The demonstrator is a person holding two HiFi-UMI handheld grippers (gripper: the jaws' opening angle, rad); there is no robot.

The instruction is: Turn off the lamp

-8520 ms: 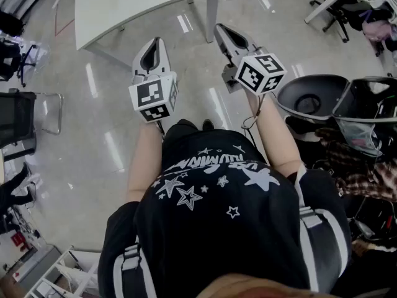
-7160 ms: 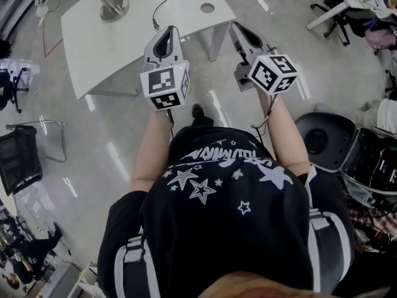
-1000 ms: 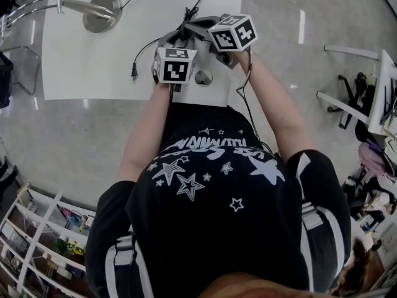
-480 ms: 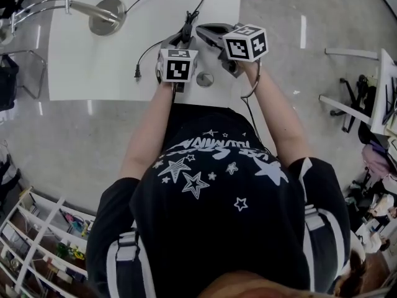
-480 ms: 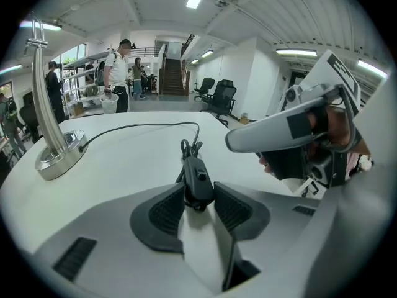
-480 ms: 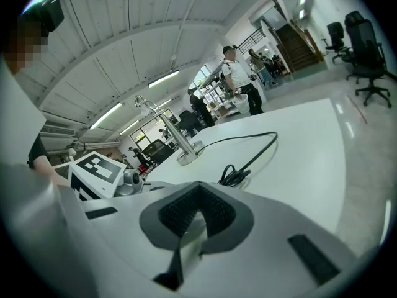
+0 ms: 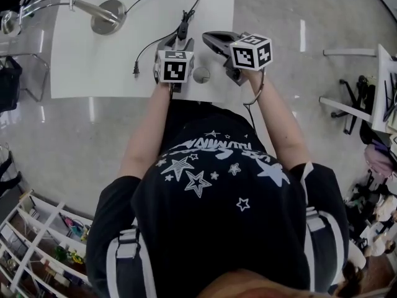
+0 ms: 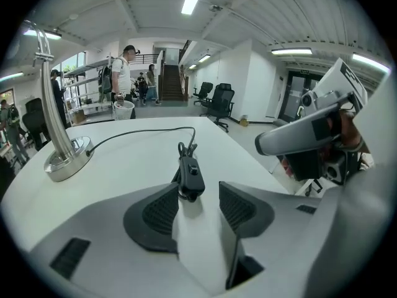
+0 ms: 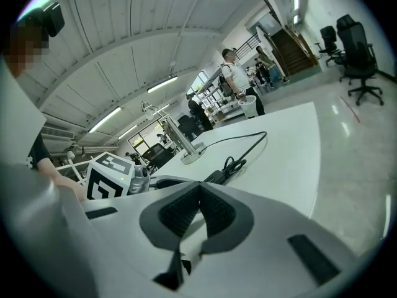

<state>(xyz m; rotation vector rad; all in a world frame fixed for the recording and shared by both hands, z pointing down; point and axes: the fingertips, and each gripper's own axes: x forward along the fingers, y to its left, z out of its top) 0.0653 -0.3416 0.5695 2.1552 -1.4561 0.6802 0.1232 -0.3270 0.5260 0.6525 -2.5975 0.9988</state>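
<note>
The lamp's black inline switch point(image 8: 191, 177) lies on the white table point(image 8: 124, 154), between the tips of my left gripper point(image 8: 198, 190). That gripper's jaws are opening and neither pad presses on the switch. From the switch point(image 7: 183, 27) the cord runs to the lamp's round metal base point(image 7: 108, 8); the lamp's arm reaches off to the left. My right gripper point(image 7: 207, 37) hovers just right of the left gripper point(image 7: 177, 41). Its pads point(image 9: 200, 192) meet with nothing between them.
The cord's plug point(image 7: 135, 72) lies loose on the table near its front edge, left of my left gripper. A round cable hole point(image 7: 201, 74) sits between the two grippers. Chairs stand left point(image 7: 9, 79) and right point(image 7: 353, 98) of the table, a shelf point(image 7: 37, 241) behind me.
I walked up to the table and both grippers met at the switch. Since then the right gripper has drawn off to the right and up, and the left jaws have spread.
</note>
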